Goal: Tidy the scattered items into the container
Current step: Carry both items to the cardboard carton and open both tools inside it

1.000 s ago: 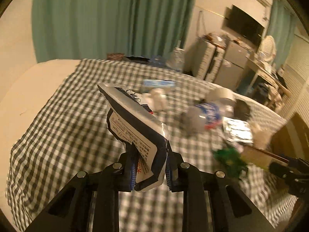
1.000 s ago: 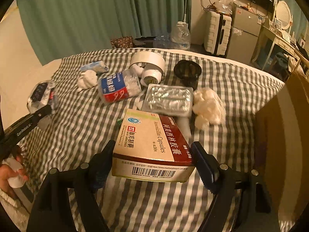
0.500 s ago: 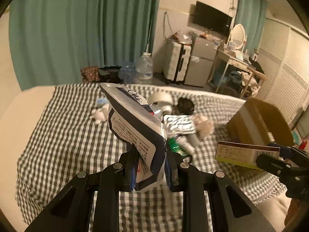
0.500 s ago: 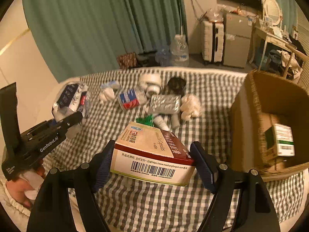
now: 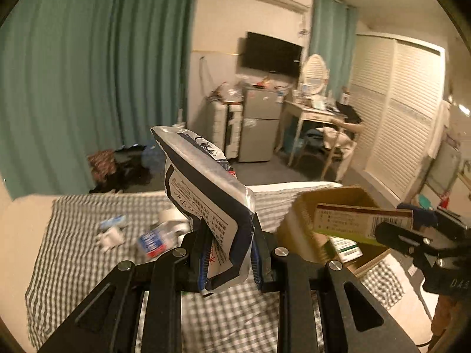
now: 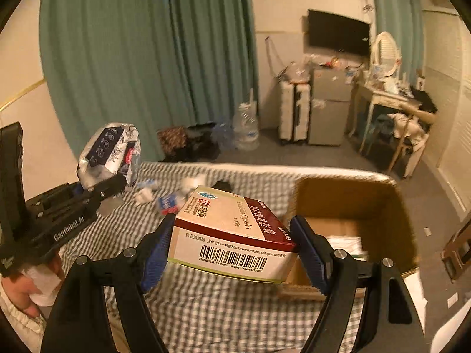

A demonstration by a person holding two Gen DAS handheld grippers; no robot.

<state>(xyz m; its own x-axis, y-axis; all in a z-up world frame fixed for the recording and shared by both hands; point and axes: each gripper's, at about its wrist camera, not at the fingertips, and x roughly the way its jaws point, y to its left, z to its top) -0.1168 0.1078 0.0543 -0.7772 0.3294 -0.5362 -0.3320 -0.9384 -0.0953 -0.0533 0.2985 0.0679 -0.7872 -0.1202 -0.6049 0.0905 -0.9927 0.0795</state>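
Note:
My left gripper (image 5: 228,260) is shut on a crumpled silver and dark blue snack bag (image 5: 203,188), held up over the checked bed; the same bag (image 6: 110,153) shows at the left of the right wrist view. My right gripper (image 6: 235,253) is shut on a medicine box (image 6: 232,232), cream and maroon with a barcode, held high just left of the open cardboard box (image 6: 350,197). From the left wrist view the medicine box (image 5: 359,220) hangs over the cardboard box (image 5: 297,229). A white and green carton (image 5: 344,248) lies inside it.
Several items stay scattered on the checked bedspread (image 5: 82,253): a blue and red packet (image 5: 153,239), a white tape roll (image 5: 170,216), crumpled white tissue (image 5: 110,235). Beyond the bed stand teal curtains (image 6: 147,58), a suitcase, a small fridge (image 6: 329,108) and a desk.
Both grippers have risen with their loads and swung right toward the cardboard box. The medicine box now hangs at the box's left rim, and the scattered items lie farther away.

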